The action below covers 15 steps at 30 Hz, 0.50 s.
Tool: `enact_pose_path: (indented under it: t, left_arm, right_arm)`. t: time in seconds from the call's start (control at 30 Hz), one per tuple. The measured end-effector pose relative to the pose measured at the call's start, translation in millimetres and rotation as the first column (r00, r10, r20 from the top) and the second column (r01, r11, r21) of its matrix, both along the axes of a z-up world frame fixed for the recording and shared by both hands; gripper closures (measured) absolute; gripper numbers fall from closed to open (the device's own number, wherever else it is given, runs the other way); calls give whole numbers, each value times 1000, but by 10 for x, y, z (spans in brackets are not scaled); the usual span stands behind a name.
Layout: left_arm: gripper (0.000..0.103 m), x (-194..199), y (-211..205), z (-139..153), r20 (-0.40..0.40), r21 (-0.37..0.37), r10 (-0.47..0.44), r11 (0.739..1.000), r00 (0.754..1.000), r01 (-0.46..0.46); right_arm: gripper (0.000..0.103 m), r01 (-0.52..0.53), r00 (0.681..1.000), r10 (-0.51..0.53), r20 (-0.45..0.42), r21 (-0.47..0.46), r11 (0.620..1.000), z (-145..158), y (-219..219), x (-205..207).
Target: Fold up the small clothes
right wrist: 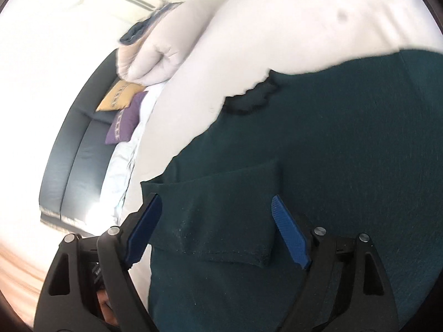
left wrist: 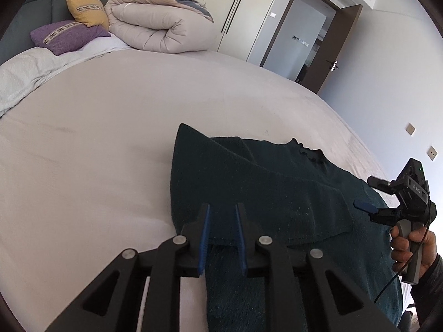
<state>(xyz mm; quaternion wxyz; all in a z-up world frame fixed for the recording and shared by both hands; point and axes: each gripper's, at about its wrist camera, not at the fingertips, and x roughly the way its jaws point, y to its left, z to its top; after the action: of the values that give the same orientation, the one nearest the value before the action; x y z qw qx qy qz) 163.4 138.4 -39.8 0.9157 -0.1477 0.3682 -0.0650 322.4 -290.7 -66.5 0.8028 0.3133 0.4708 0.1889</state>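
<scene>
Left tool (left wrist: 223,238): lower centre of the left wrist view, jaws narrow, blue pads pinching a folded edge of the dark green garment (left wrist: 277,193). Right tool (right wrist: 218,229): lower centre of the right wrist view, jaws wide, nothing gripped; a folded flap of the same garment lies between its pads without touching either.

Garment: spread on the pale bed (left wrist: 97,138), filling the lower right of both views; frilled dark neckline (right wrist: 249,99) toward the upper middle of the right wrist view. One flap already turned over onto the body.

Surroundings: rolled beige duvet (left wrist: 155,25), yellow cushion (left wrist: 85,9) and purple cushion (left wrist: 66,34) in the upper left of the left wrist view; open door (left wrist: 340,47) at upper right.

Step in hand, as judged: carrying the pinched edge across to lay the next fold. Handling note: keep the grip on both layers, move low over the bed, align edge to edge, release only once the cloth lies flat. Knit looks soft, likely to sag and wrinkle.
</scene>
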Motion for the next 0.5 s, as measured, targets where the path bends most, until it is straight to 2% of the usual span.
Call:
enact_pose_path:
  t: [0.07,0.17,0.23,0.3,0.37,0.43,0.47,0.5]
  left_arm:
    - [84,-9,8,3,4,-1,3,1000,1000,-3]
    - [84,-4,28,-6,0,-12,9,1000,1000,-9]
    - [84,-11,25,-8,-1,-11,5,1000,1000,-5]
    - [84,-15,16,-11,-1,-1,2,1000,1000,-2]
    - [77,-16,25,-19,-4,-3,8,1000,1000,-8]
    - [75,-27,38,-19,-2,-6,14,1000,1000,-14]
    - [75,-31,40,-19,-2,-6,15,1000,1000,-15]
    - [75,-34,43,-16,-1,-5,16,1000,1000,-16]
  right_arm:
    - [21,-10,994,10,-111,-1,1000,-99,8,53]
    - [22,24,989,-23,-145,4,1000,-206,-4,88]
    - [26,31,987,-27,-157,27,999,-256,0,104]
    - [43,-17,987,17,-158,5,1000,-274,148,143]
    - [48,-63,983,55,-173,-44,997,-299,307,192]
    - [67,-90,980,77,-183,-60,994,-323,426,257]
    - [83,-90,979,73,-191,-83,992,-339,458,285]
    - [91,-83,979,61,-195,-106,991,-342,466,299]
